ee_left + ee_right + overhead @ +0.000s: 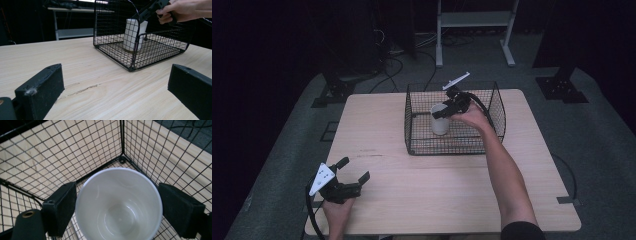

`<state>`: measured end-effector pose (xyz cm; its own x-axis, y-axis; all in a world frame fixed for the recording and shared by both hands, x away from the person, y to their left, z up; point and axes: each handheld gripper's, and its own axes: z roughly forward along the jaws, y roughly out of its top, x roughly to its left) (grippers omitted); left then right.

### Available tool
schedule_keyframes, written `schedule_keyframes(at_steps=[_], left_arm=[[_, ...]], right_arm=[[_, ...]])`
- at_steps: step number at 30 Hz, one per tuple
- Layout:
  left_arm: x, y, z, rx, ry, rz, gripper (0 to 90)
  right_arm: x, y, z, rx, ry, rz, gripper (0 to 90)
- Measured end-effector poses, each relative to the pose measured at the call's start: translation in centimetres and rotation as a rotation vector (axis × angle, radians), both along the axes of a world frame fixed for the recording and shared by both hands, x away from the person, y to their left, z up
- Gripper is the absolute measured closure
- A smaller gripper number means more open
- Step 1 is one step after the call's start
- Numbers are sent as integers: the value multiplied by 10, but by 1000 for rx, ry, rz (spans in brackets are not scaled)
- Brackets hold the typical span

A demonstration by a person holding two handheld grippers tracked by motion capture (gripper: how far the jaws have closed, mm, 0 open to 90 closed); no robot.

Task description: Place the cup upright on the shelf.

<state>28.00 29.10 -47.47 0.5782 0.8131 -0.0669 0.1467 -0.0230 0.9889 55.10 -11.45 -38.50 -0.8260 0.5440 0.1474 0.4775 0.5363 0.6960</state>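
Now the white cup (440,120) stands upright inside the black wire basket (497,107), at about one o'clock on the surface (412,185). The right gripper (117,207) has its jaws around the rim, slightly apart from it, probably to release. The left gripper (353,170) waits at seven o'clock, jaws spread, empty.

the high view looks forward and down from above the person's side, far enough off to take in the whole surface (412,195) and the floor beyond it. the left gripper view sits low, just over the wood, facing level across it toward the wire basket (140,53), which stands well off. the right gripper view hangs close inside that basket (75,152), looking steeply down into the white cup (118,205). all three views share the basket and the cup.
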Motion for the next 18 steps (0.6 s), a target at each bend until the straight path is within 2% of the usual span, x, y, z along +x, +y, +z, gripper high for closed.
schedule_keyframes(at_steps=[2,7,9,10,12,14,18], left_arm=[[0,-1,0,9,-1,1,0],[-1,-3,0,9,0,-4,0],[-1,-2,0,11,4,-2,0],[-1,-2,0,8,6,-2,0],[-1,-1,0,5,0,-1,0],[-1,-2,0,10,-1,-2,0],[-1,-1,0,0,2,1,0]], right_arm=[[-3,1,2,-8,2,-4,154],[-10,6,10,-58,-26,5,112],[-12,4,14,-24,-34,8,108],[-13,4,13,-23,-23,10,101],[-15,3,8,-35,-37,1,88],[-15,0,4,-13,-37,-10,69],[-16,-8,11,19,-47,-20,68]])
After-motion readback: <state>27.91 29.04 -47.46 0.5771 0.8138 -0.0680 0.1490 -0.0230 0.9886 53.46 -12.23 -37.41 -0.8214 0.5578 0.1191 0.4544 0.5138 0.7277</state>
